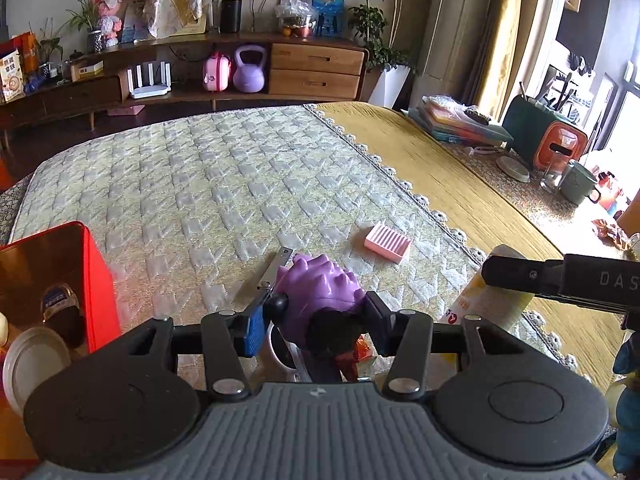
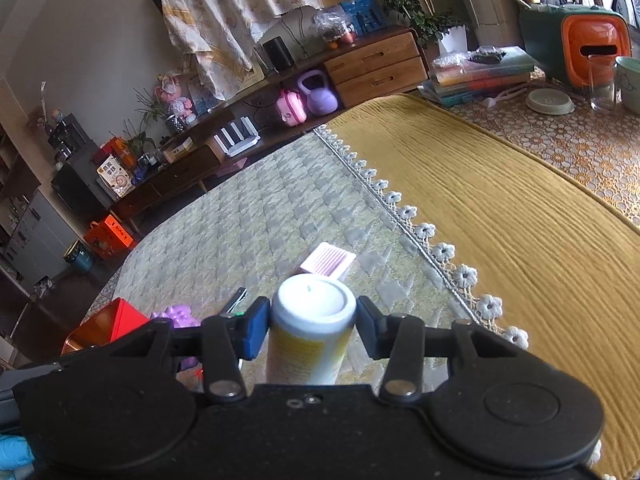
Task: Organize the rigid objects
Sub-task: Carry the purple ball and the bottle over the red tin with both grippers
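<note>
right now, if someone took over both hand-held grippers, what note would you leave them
Left hand-held gripper: shut on the purple spiky toy.
Right hand-held gripper: shut on the white and yellow bottle.
Red tin sits at left, already holding a few items.
On the quilted mat: pink ridged tray and a thin metal strip, both untouched.
Left to do, probably: put away both held items, then the tray and strip.
</note>
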{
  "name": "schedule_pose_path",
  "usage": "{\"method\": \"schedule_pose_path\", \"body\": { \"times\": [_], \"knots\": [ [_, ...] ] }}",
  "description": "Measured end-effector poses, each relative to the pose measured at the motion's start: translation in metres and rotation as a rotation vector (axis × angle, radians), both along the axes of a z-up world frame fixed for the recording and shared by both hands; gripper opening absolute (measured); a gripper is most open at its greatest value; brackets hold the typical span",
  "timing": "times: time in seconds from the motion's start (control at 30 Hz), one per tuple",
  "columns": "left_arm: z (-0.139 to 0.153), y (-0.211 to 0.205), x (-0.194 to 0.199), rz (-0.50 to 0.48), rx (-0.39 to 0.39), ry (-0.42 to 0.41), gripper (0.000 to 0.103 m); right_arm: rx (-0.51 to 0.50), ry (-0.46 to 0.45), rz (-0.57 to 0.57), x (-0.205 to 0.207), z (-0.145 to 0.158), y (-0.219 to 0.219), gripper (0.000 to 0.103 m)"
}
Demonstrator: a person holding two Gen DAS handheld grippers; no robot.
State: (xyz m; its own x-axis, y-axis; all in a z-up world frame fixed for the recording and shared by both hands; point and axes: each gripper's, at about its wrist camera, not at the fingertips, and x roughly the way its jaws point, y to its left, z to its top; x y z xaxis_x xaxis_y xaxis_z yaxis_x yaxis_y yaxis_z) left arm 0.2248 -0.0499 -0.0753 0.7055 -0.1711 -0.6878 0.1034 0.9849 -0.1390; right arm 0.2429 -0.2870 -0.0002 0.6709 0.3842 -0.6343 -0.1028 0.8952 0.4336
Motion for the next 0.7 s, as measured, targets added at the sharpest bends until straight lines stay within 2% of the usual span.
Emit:
{"method": "schedule_pose_path", "body": {
  "times": [0.37,0.7],
  "knots": [
    [0.031,0.041,-0.044,0.060,-0.011,-0.018,0.050,0.005,-0.057,0.025,-0.018,0.027,0.007,0.044],
    [0.044,0.106,-0.073,0.179,0.007,-0.022,0.050,0.022,-0.123,0.164,-0.020,0.062,0.061,0.044]
  ]
}}
